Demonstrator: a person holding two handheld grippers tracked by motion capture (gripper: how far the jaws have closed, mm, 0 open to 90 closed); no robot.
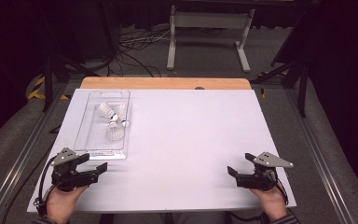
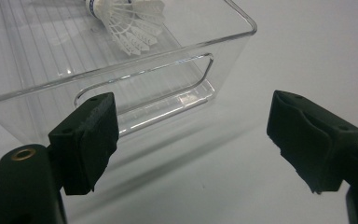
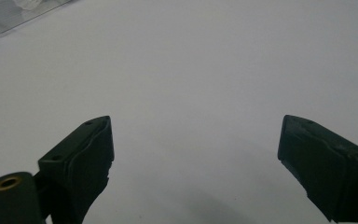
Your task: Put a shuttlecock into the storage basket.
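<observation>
**Grippers wait open beside a tray of shuttlecocks**

Seen from the high view, a clear plastic tray [image 1: 85, 135] lies at about ten o'clock on the white table [image 1: 182, 140], with three white shuttlecocks [image 1: 113, 133] clustered inside it. The left gripper [image 1: 98, 165] sits at eight o'clock, just beside the tray's near end, its jaws apart and holding nothing. The right gripper [image 1: 239, 164] rests at four o'clock, well apart from the tray, its jaws likewise spread and empty. A hand [image 1: 63, 201] grips each tool from the table's near edge.

The left gripper view brings what the overhead camera cannot: the tray's [image 2: 205, 44] near wall up close, with a cut-out handle slot in it and one shuttlecock's [image 2: 129, 21] feathered skirt lying at twelve o'clock behind the wall. The left-hand jaw stands in front of that wall; whether it touches cannot be told. The right gripper view looks across bare white table [image 3: 191, 84], with only a corner of the tray [image 3: 14, 16] at eleven o'clock.
</observation>
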